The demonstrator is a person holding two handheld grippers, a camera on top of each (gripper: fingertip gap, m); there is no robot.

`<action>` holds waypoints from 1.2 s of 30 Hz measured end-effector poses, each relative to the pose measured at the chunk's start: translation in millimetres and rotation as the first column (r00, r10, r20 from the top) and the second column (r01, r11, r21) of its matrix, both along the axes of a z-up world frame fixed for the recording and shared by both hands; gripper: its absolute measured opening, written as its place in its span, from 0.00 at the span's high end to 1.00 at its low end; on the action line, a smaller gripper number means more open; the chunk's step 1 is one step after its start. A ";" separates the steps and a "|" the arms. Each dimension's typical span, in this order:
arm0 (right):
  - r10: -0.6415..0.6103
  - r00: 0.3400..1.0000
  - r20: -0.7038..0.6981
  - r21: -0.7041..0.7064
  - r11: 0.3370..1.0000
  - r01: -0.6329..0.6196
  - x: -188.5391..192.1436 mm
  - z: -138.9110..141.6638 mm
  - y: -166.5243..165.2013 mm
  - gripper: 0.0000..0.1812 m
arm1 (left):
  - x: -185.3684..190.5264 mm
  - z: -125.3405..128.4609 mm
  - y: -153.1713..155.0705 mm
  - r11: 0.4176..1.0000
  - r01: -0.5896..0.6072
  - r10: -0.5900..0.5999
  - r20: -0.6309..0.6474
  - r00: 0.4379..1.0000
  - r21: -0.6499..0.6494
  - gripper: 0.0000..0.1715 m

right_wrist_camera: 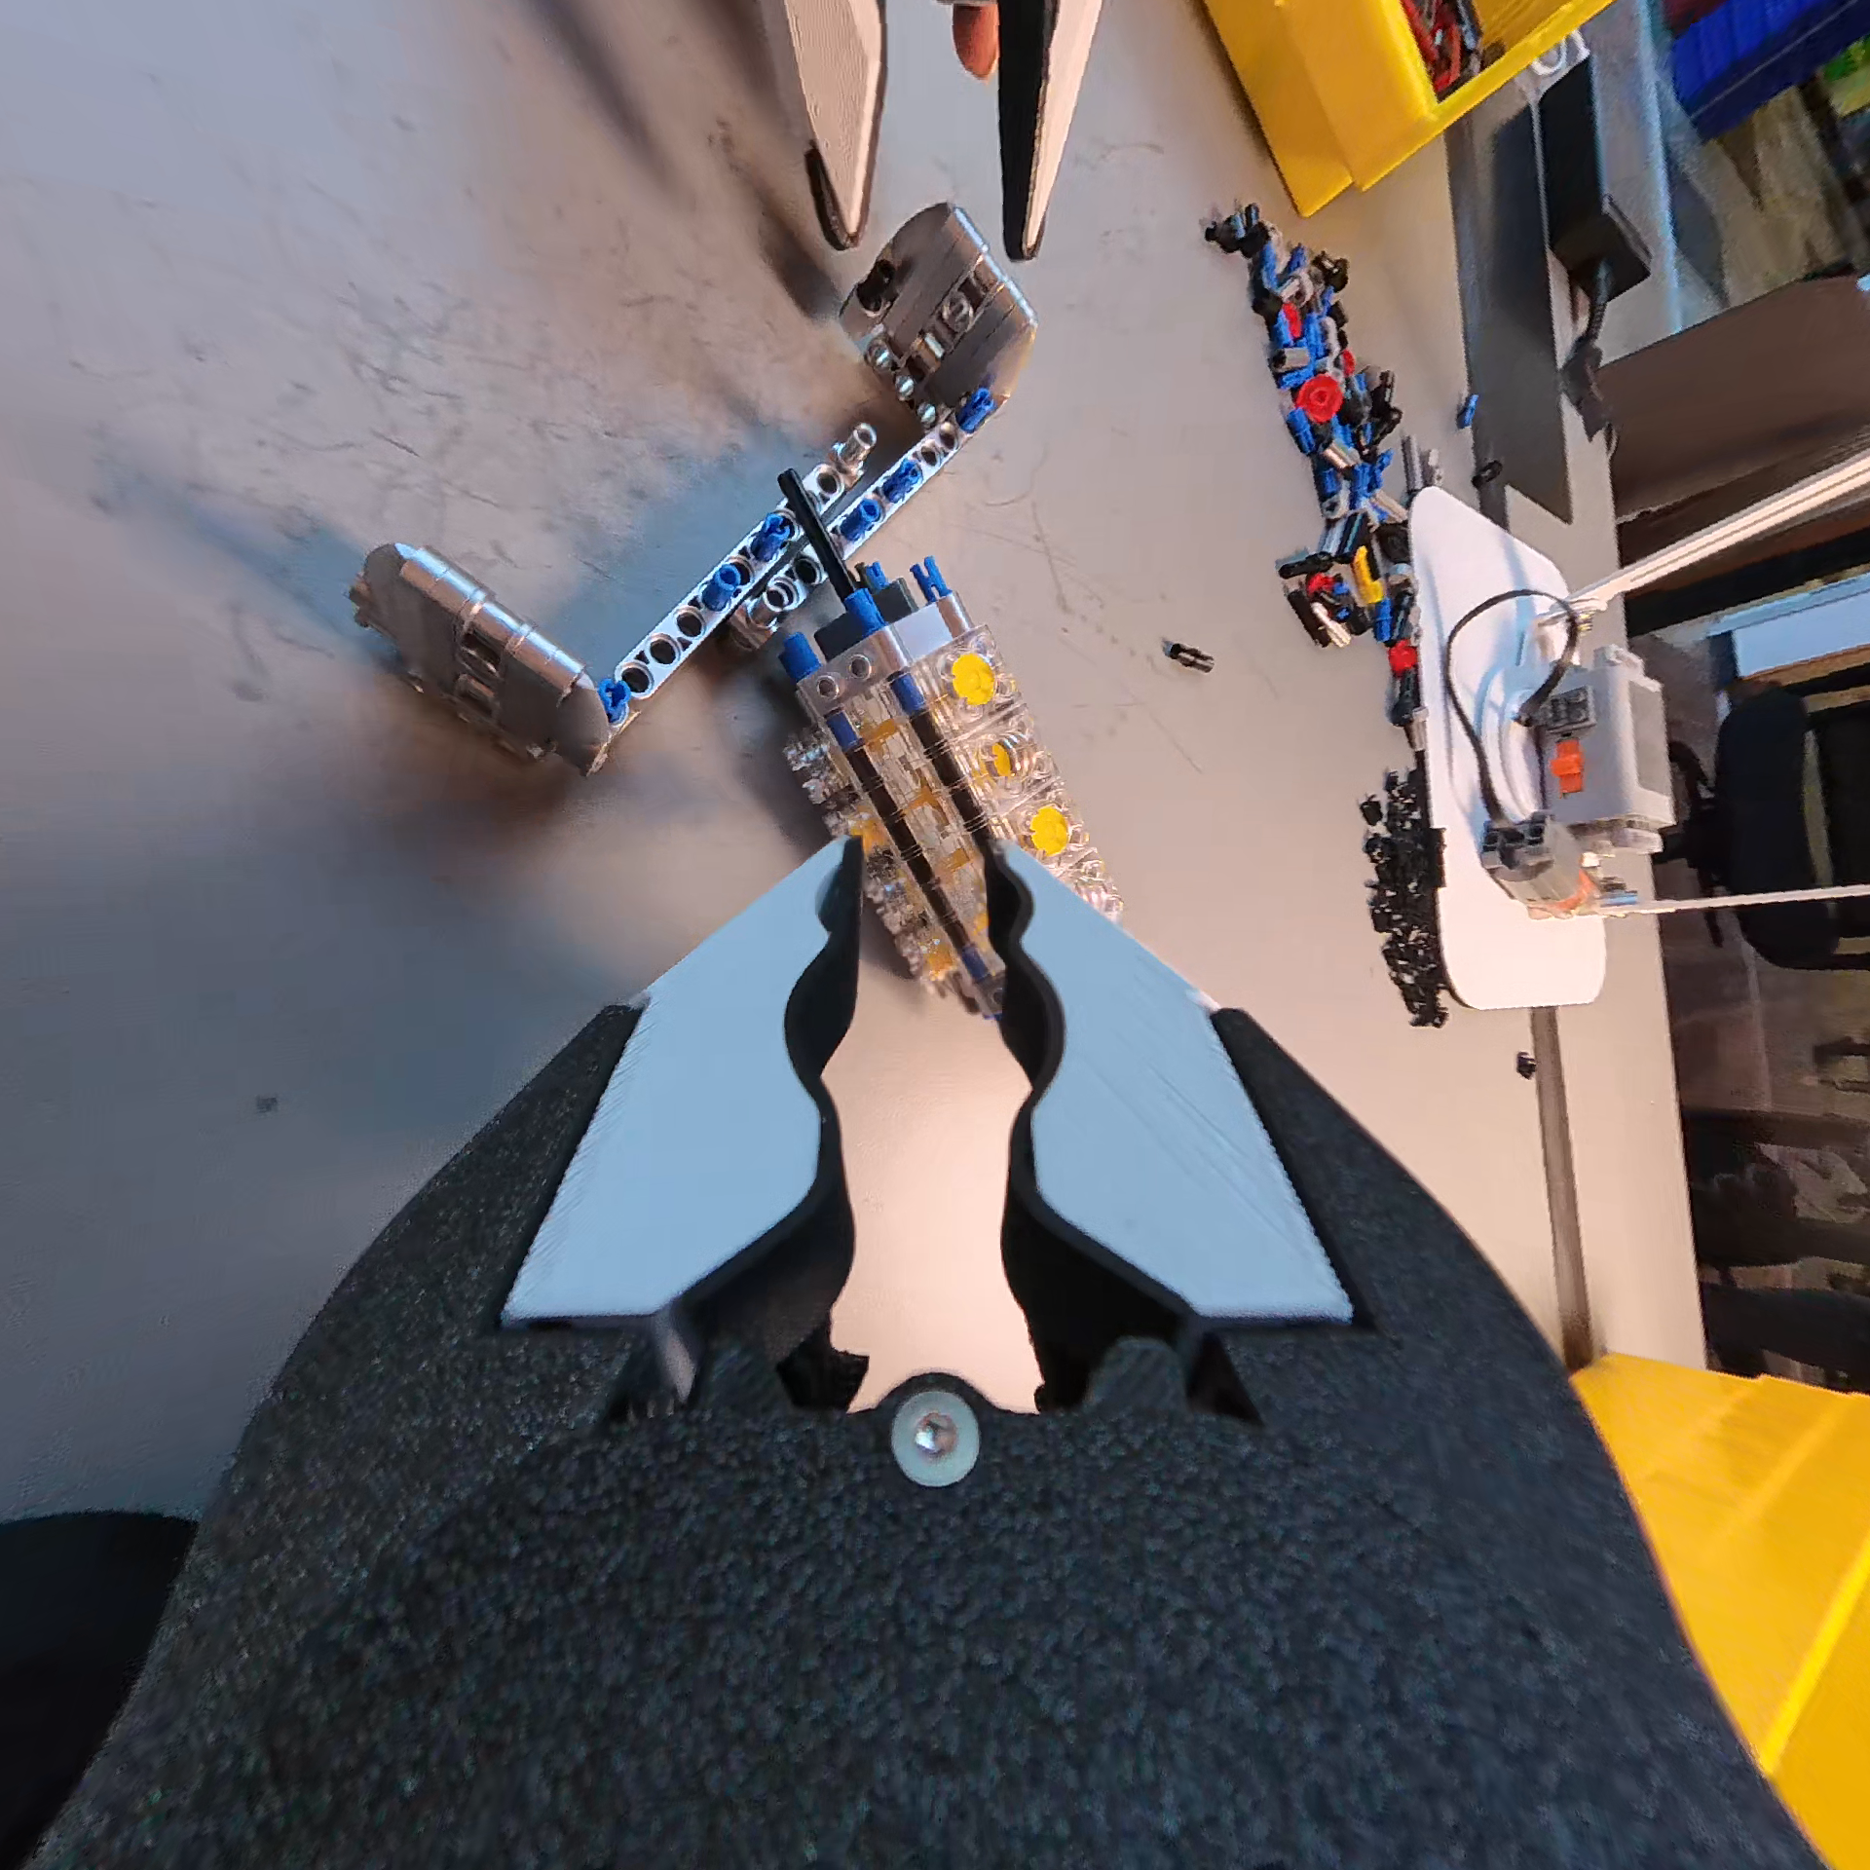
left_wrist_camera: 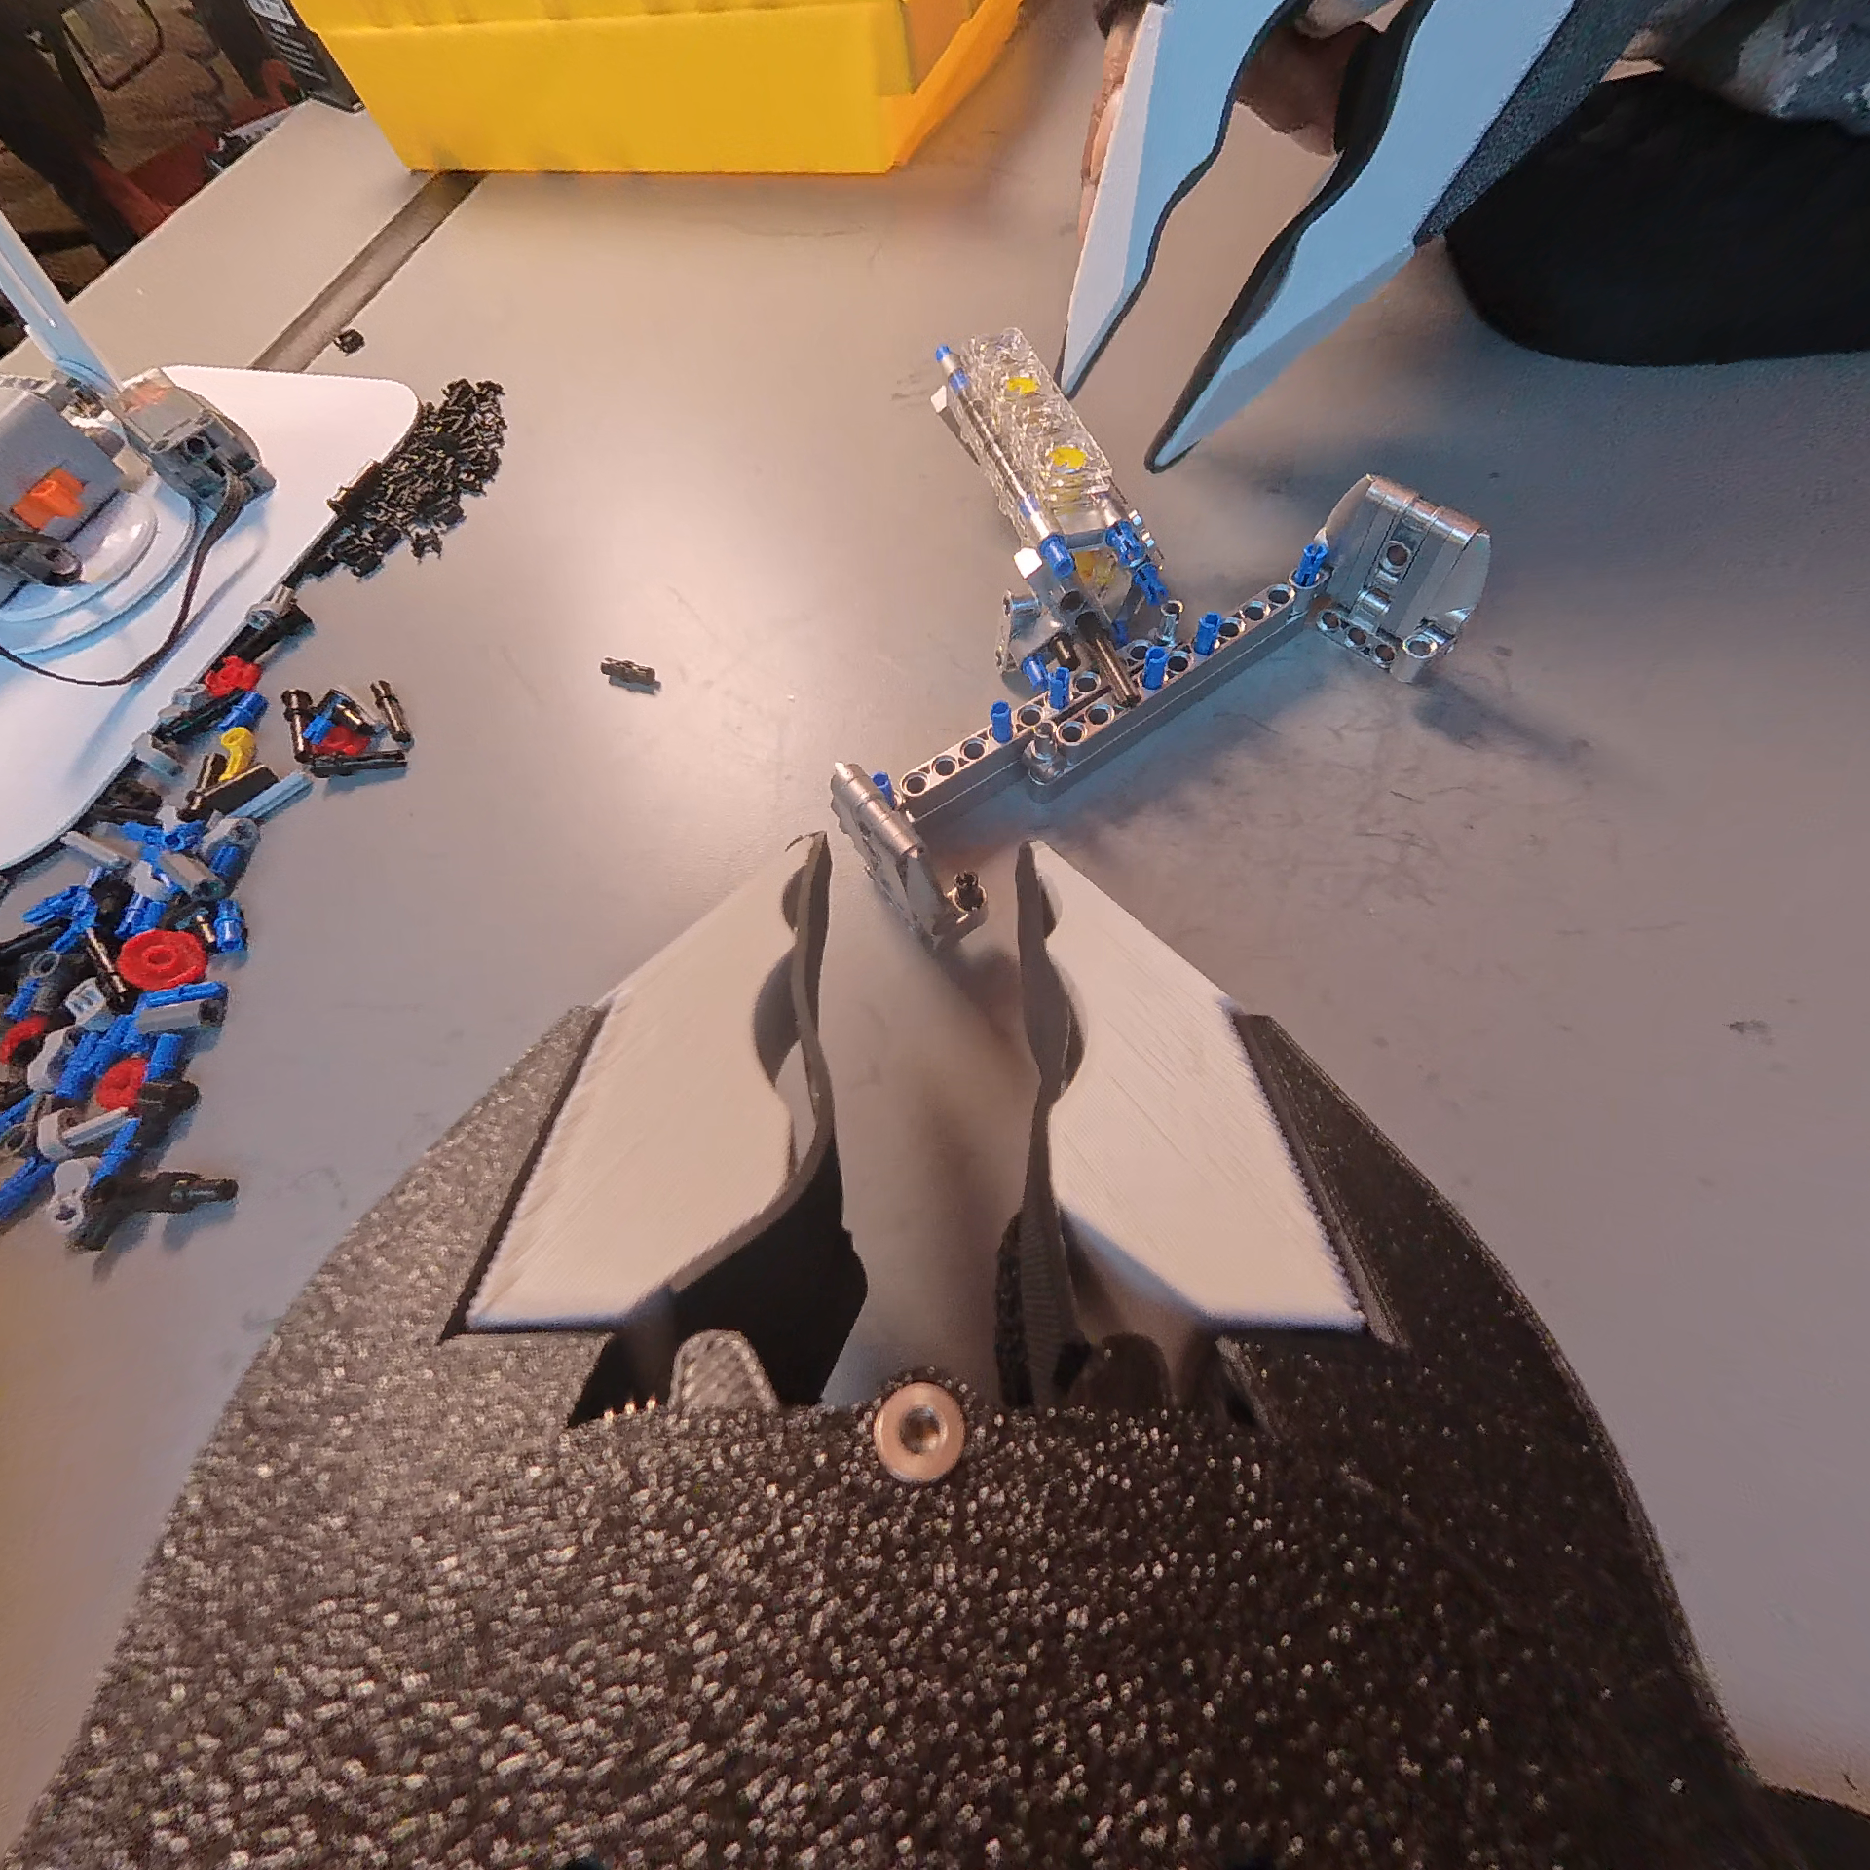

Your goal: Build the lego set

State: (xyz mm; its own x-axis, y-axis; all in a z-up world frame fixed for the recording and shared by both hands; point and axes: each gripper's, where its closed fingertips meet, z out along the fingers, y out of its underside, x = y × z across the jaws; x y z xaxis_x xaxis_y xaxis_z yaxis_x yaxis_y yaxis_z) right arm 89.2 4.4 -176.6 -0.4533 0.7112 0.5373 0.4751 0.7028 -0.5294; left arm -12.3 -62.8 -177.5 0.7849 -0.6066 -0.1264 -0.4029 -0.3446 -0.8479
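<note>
- The grey surface [left_wrist_camera: 627, 526] is smooth, scuffed and marked, with a seam or metal rail running across it toward the far edge. Anything nudged on it would probably slide, not grip.
- A yellow bin [left_wrist_camera: 648, 91] stands at the far side, and a second yellow block [right_wrist_camera: 1740, 1579] sits close by the right claw. Beyond the edge, the room shows a dark chair, shelving and boxes, too blurred to detail.
- A white base plate [left_wrist_camera: 202, 567] carries a grey motor unit [left_wrist_camera: 192, 445] with an orange switch and a thin black cable; a snagged cable could drag it.
- The brick assembly [left_wrist_camera: 1113, 698] lies flat near the middle: a long grey holed beam with blue pins, a curved grey panel block at each end, and a clear gearbox-like block [right_wrist_camera: 931, 799] with yellow parts joined to it by a black axle.
- The left claw [left_wrist_camera: 923, 860] hovers with its jaws moderately parted and nothing between them, its tips either side of the near end panel. Closing off-centre could pivot the whole beam or pop a pin.
- The right claw [right_wrist_camera: 926, 860] is likewise partly open and empty, its tips straddling the end of the clear block; whether they touch it I cannot tell. A sideways squeeze could bend the axle joint.
- Loose small parts [left_wrist_camera: 121, 971] in blue, red, grey and black lie heaped beside the plate, with a black pin pile [left_wrist_camera: 425, 476] and one stray black pin [left_wrist_camera: 629, 672] near the assembly; a sweep could scatter them.
</note>
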 end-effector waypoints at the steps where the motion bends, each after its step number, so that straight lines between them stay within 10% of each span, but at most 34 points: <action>1: -0.002 1.000 -0.014 0.004 1.000 0.002 -1.5 2.9 0.3 0.88 | -0.9 -0.1 0.3 1.000 -0.005 0.005 -0.003 1.000 -0.001 0.81; 10: -0.007 0.999 -0.043 0.027 1.000 0.008 -10.4 1.2 5.3 0.74 | -11.7 -6.2 5.8 0.989 -0.078 0.090 0.100 0.991 -0.123 0.95; 20: 0.057 0.993 0.103 0.030 0.998 -0.060 -6.4 -10.1 11.7 0.67 | -11.3 2.4 -0.9 0.992 0.050 -0.031 0.159 0.987 -0.116 0.83; 30: 0.181 0.916 0.357 -0.464 0.886 0.006 -6.5 -9.1 16.5 0.87 | -11.9 -19.6 14.5 0.898 0.347 -0.342 0.066 0.937 -0.272 0.58; 36: 0.204 0.877 0.434 -0.666 0.729 0.160 -6.5 -10.2 21.9 0.87 | -0.4 -17.5 24.3 0.846 0.453 -0.432 0.137 0.891 -0.279 0.65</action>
State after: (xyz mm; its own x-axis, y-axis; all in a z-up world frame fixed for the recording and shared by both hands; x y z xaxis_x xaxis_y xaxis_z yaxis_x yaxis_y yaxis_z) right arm 82.7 26.3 -186.7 -0.5272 0.7768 -0.3445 0.7688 0.2633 -0.5828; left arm -12.7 -38.5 -195.0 0.4241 -0.8920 0.1567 -0.5195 -0.3813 -0.7646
